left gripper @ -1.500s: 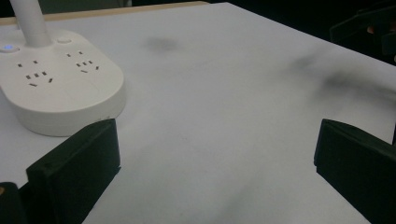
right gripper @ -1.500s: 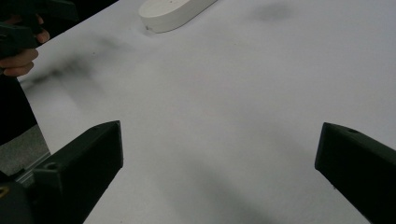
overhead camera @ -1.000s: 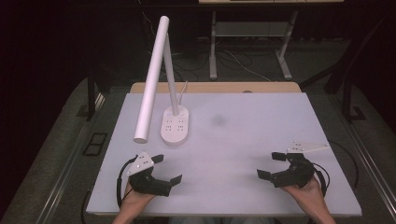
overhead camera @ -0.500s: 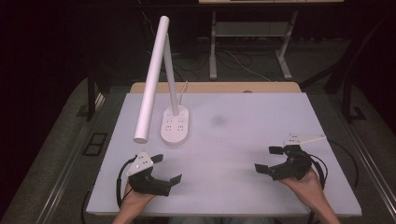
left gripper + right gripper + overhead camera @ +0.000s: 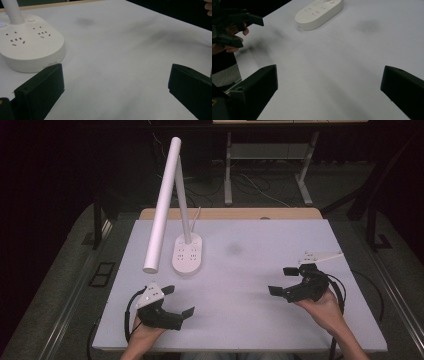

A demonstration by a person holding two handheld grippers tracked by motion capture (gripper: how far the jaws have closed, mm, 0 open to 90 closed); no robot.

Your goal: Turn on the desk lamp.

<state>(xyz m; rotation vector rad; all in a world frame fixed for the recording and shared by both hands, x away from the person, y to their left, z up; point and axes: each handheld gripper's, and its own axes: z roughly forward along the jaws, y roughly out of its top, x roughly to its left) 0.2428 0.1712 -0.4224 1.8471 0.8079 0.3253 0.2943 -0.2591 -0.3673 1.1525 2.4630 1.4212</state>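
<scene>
**A:** On the white table, toward ten o'clock from its middle, a desk lamp is seen: an oval base with sockets, a thin stem, and a long white tube head slanting down to the near left. Has anything been done to it?

**B:** Nothing, as far as can be judged. The lamp is touched by neither tool. The left gripper is held at about seven o'clock, near the front edge, with its jaws spread wide and nothing between them. In the left gripper view the lamp base lies just beyond the left jaw, apart from it.

**A:** And the other hand?

**B:** The right gripper is held at about four o'clock, well apart from the lamp, jaws likewise parted and empty. In the right gripper view the base is seen far off at eleven o'clock. The whole job, whatever is meant for the lamp, looks to be left to do; the reach has not been made.

**A:** The surface?

**B:** Plain, matte and pale, with a faint grey smudge near the middle. A wooden strip is seen along the far edge. The room around is dark; table legs and loose cables are made out on the floor at twelve o'clock.
</scene>
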